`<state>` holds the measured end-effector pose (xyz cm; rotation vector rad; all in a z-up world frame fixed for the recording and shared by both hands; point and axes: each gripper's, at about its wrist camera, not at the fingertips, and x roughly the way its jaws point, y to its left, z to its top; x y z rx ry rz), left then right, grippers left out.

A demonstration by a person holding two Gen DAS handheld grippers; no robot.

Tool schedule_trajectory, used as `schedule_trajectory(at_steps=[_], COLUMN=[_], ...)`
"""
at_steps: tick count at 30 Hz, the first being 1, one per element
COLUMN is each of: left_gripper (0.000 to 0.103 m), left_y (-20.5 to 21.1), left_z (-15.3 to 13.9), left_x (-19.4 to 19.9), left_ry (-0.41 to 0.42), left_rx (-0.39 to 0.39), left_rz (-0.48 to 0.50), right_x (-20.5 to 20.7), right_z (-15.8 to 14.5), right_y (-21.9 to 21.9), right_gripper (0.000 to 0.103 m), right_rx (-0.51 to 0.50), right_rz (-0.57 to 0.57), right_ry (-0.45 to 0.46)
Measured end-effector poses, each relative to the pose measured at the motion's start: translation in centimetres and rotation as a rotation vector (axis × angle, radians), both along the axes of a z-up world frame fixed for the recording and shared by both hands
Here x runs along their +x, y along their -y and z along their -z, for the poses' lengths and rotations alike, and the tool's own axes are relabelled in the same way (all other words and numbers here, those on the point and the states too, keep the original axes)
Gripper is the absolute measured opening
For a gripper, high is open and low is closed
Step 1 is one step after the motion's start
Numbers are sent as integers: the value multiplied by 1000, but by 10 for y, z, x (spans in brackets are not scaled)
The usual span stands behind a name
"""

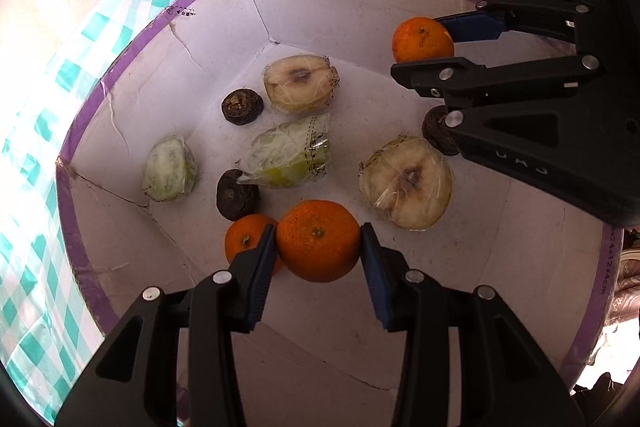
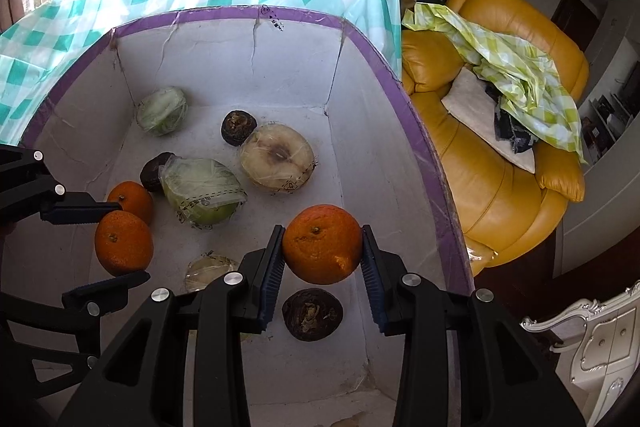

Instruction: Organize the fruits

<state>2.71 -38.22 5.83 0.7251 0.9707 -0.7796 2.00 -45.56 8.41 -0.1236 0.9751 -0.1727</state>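
1. Left wrist view: your left gripper [image 1: 319,241] was clamped on a round orange tangerine [image 1: 318,241] at six o'clock, above the white cardboard box with purple rim [image 1: 80,259]. A second loose tangerine [image 1: 244,241] already lay on the box floor beside it.

2. Right wrist view: your right gripper [image 2: 323,245] gripped another tangerine [image 2: 323,245] at six o'clock over the box. Both were, I judge, yet to be set down; the wrapped fruit halves [image 2: 277,155] lay unsorted.

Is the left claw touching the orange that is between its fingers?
Touching. In the left wrist view both blue pads of the left claw press on the sides of the orange, with no gap visible on either side.
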Motion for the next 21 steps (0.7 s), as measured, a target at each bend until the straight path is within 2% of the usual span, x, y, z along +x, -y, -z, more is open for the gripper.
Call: schedule_trajectory(at_steps=[5,9,11,13,15,16,19,21], left_gripper=[45,61,62,63,67,71,80,81], left_y=[-1,-3,-2,-3,-3,-4,-6,-7], left_z=[-1,-4,-5,-6,-8,-10,-14,-15], left_x=[-1,0,-1,-1,-2,-2,-4,-5], left_ry=[-1,-2,4,8,11,16,27,36], left_rx=[-12,-37,-41,-46,-58,-64,-82,-92], left_rz=[-5,-12,-13,-15,-18,-21,-26,-30], right_x=[0,0,-1,-2,-4,-5,-6,-7], right_z=[-1,-1,-2,-3,-6,-8,-10,-11], right_y=[1,3,3,3,1,0,-3,-1], right_gripper=[38,38,39,44,65,69,71,71], right_rx=[17,24,24,23,5,-3,-27,-18], right_rz=[-3,-2,-3,-5,0,2,1,2], right_ry=[4,11,16,26,43,57,67,75])
